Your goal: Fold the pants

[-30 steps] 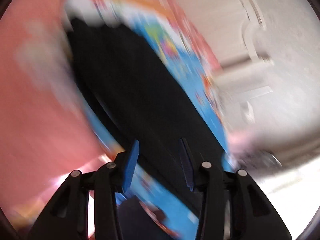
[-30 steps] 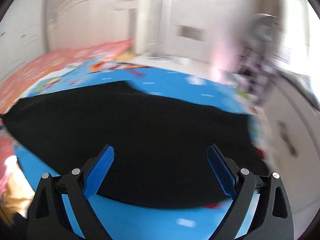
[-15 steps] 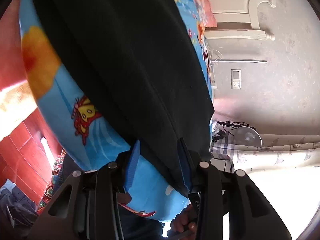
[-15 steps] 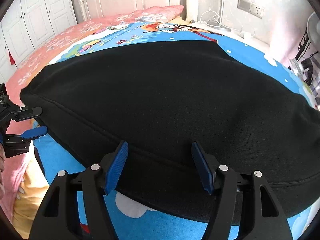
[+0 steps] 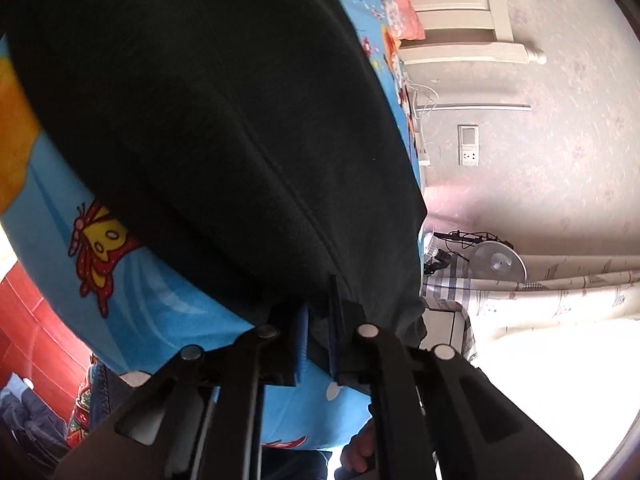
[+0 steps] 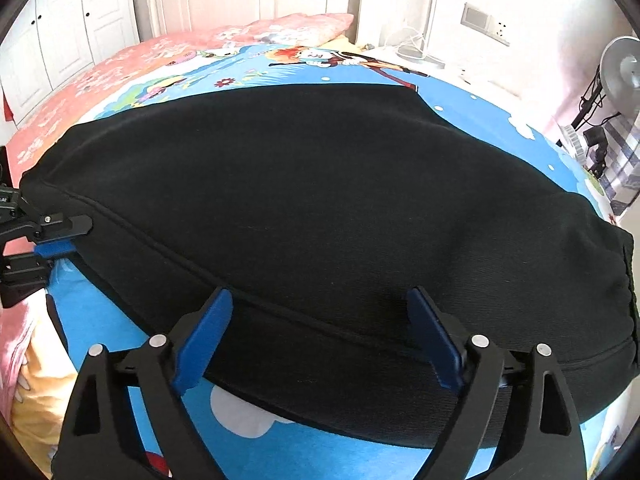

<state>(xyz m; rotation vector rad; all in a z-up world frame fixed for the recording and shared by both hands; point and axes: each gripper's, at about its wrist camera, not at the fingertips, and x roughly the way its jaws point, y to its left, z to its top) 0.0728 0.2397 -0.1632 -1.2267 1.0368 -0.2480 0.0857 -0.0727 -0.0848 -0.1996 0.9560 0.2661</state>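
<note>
Black pants (image 6: 320,200) lie spread flat across a bed with a blue cartoon sheet (image 6: 116,320). My left gripper (image 5: 318,312) is shut on the pants (image 5: 200,120) at their end hem, with dark cloth pinched between its blue pads. From the right wrist view the left gripper (image 6: 60,236) shows at the pants' left end. My right gripper (image 6: 320,296) hovers over the near long edge of the pants. Its jaws are opening and stand wide, with the seam between the fingers and no pad pressing on it.
A pink pillow (image 6: 280,32) and white wardrobe doors (image 6: 60,40) lie beyond the bed. A standing fan (image 6: 622,68) and a checked cloth are at the right. Wall sockets (image 5: 468,144) face the bed. A hand (image 5: 360,448) shows under the left gripper.
Both grippers came down to the pants. The left gripper's jaws closed on the hem. The right gripper's jaws narrowed half a second ago and have widened again.
</note>
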